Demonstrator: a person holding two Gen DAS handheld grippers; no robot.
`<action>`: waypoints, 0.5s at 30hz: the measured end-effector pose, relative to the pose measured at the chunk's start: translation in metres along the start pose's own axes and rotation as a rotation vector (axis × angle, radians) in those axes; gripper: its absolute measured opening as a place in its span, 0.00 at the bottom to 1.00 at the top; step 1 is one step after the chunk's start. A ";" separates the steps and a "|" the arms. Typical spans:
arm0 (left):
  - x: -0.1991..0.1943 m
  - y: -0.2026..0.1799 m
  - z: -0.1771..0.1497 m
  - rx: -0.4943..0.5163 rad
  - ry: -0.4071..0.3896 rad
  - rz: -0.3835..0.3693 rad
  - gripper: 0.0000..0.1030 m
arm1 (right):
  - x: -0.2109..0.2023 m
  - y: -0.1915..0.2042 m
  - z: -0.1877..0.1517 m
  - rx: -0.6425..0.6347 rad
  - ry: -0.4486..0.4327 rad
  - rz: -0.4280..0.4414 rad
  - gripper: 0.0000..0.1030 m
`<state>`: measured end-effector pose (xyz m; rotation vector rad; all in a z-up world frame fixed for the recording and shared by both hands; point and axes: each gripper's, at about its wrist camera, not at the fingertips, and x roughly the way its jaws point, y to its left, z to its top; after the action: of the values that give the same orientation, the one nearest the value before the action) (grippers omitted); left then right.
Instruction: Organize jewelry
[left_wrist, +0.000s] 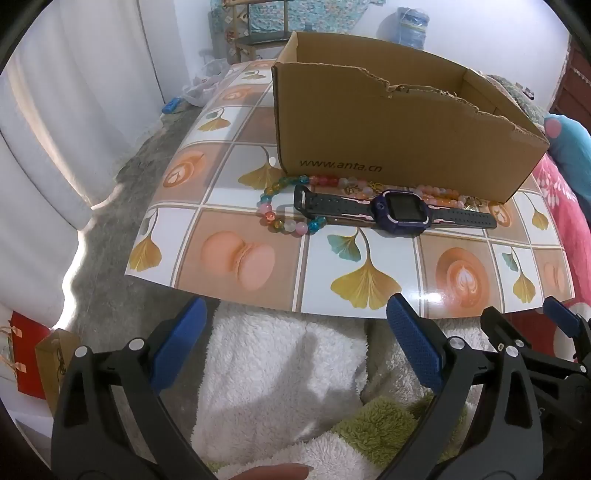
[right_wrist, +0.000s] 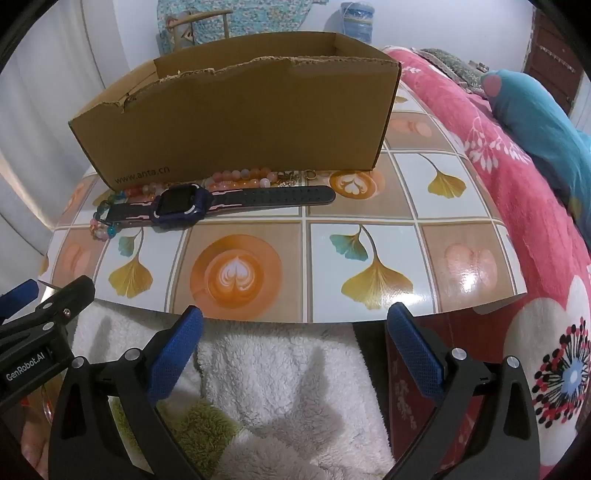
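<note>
Jewelry lies in a loose row along the near wall of the open brown cardboard box (left_wrist: 399, 125) with a torn top edge, which reads as the intended container: everything sits just outside it, on the glossy mat printed with ginkgo leaves and latte cups (left_wrist: 236, 206). From the left wrist view, the dark purple-cased smartwatch with its black rubber strap (left_wrist: 400, 213) is stretched flat and parallel to the box, its buckle end overlapping the multicoloured glass-bead bracelet (left_wrist: 284, 206); behind it a string of pink and orange beads (left_wrist: 436, 195) and some small gold-coloured chain pieces (left_wrist: 471, 203) rest against the cardboard. The left gripper (left_wrist: 295, 347), black with blue ribbed pads, hangs over a white fleece blanket (left_wrist: 273, 369) short of the mat's edge, jaws spread wide with nothing between them, tilted down toward the items, probably ready for a first pick. From the right wrist view the same row appears with the watch nearest, the bead strings behind it, and a small gold ring and chain (right_wrist: 295, 179) by the box's right corner. The right gripper (right_wrist: 295, 347) likewise stands fully parted and empty, over the blanket, well short of the jewelry. Nothing visible lies inside the box, though its floor is hidden, so sorting seems not yet begun.
</note>
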<state>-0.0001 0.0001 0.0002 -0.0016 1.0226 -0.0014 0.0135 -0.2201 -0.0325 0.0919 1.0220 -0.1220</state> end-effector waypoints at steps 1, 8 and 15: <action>0.000 0.000 0.000 0.001 0.002 0.002 0.92 | 0.000 0.000 0.000 -0.001 0.001 -0.004 0.95; 0.000 0.000 0.000 0.003 0.002 0.000 0.92 | 0.000 0.000 0.000 -0.001 0.001 -0.004 0.95; 0.002 -0.003 -0.003 0.015 0.003 -0.010 0.92 | 0.000 0.000 0.000 -0.001 0.000 -0.006 0.94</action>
<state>-0.0019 -0.0029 -0.0027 0.0070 1.0250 -0.0182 0.0134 -0.2201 -0.0326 0.0882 1.0227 -0.1274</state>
